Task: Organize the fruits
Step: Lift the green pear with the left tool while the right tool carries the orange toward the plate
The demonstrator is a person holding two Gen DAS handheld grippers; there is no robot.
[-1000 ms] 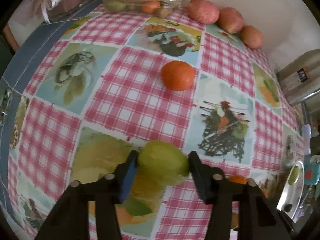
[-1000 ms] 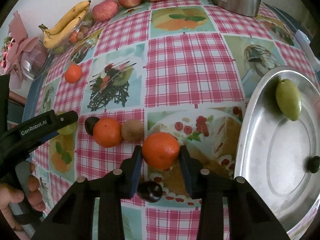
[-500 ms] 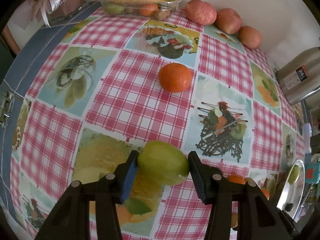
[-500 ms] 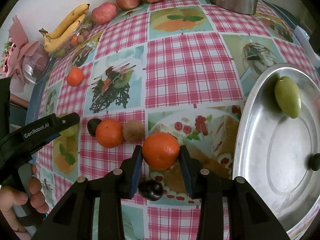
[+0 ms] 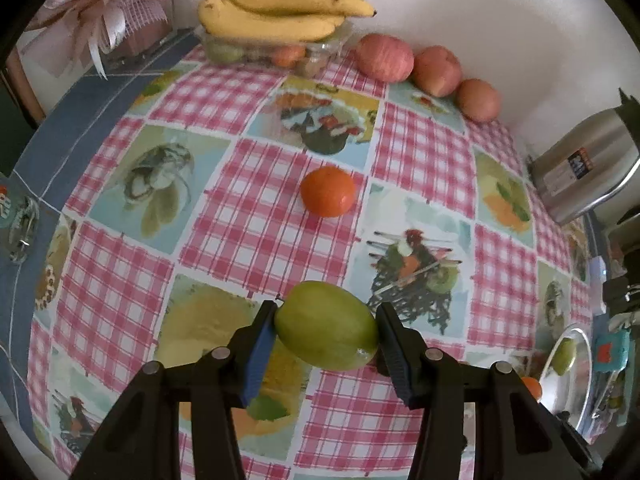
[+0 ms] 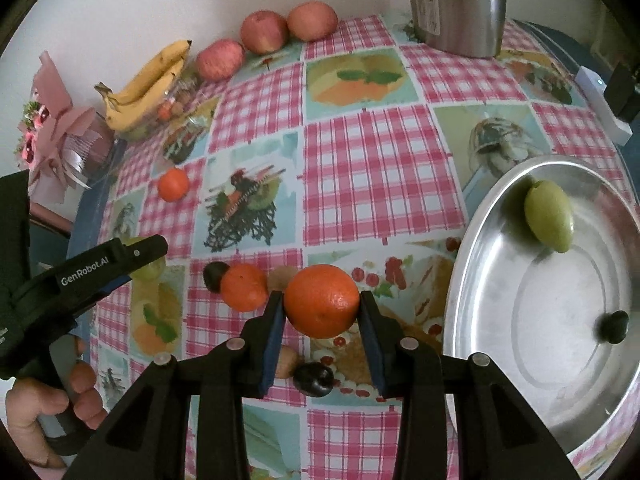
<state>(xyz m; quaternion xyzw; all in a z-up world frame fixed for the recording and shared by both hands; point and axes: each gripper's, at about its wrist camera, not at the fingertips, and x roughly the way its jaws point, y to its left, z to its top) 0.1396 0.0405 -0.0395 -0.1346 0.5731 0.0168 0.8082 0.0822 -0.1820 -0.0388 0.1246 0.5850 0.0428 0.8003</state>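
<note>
My left gripper (image 5: 326,330) is shut on a green mango (image 5: 327,326) and holds it above the checked tablecloth. My right gripper (image 6: 322,312) is shut on an orange (image 6: 322,300) and holds it above the cloth, left of the round metal tray (image 6: 480,280). The tray holds a second green mango (image 6: 548,216) and a small dark fruit (image 6: 612,326). The left gripper also shows in the right wrist view (image 6: 132,256), off to the left.
Loose fruit lies on the cloth: an orange (image 6: 244,286), a dark plum (image 6: 314,378), kiwis (image 6: 280,278), another orange (image 5: 328,192). Bananas (image 5: 276,12) on a clear box and three apples (image 5: 384,58) line the wall. A steel flask (image 6: 460,4) stands at the back.
Both grippers have lifted higher with their fruit still held. The views have pulled back and tilted up, so more of the wall and back of the table shows.
</note>
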